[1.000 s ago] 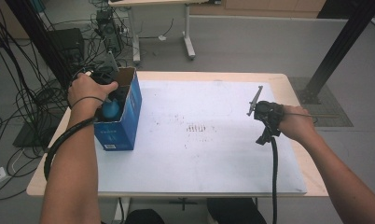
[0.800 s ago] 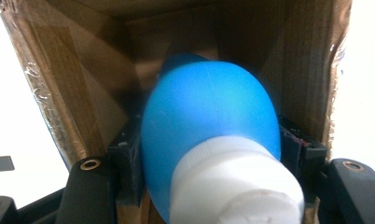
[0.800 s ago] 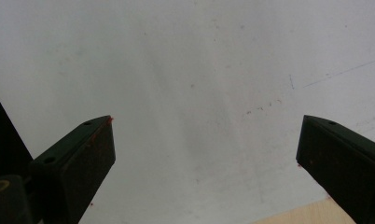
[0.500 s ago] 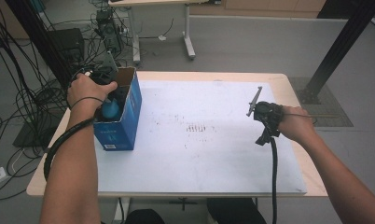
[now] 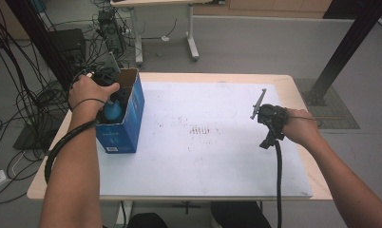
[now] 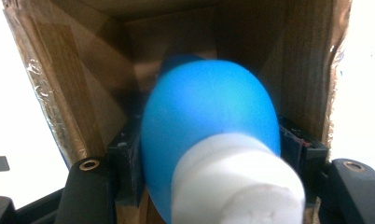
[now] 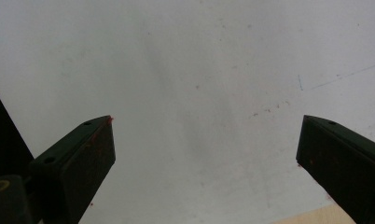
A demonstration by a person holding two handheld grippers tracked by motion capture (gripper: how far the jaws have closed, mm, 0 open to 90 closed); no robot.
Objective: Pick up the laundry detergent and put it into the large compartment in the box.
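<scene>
blue bulb [image 6: 209, 126]: rubber-looking, white neck toward the camera, pinched between the left gripper [image 5: 110, 90] jaws, which have just eased a little.
box [image 5: 132, 114]: blue cardboard, open top; bulb sits low inside it.
left hand [image 5: 87, 92]: over the box's near-left rim.
right gripper [image 7: 204, 140]: jaws spread, nothing between, well right of the box over the white mat [image 5: 203, 161].
tip: loosen slowly, lift straight up clear of the box walls.

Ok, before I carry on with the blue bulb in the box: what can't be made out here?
- Box floor: left gripper view, hidden behind the blue bulb.
- Left gripper jaws: high view, covered by the left hand and box wall.
- Bulb's white end: left gripper view, blurred, cut by the bottom edge.
</scene>
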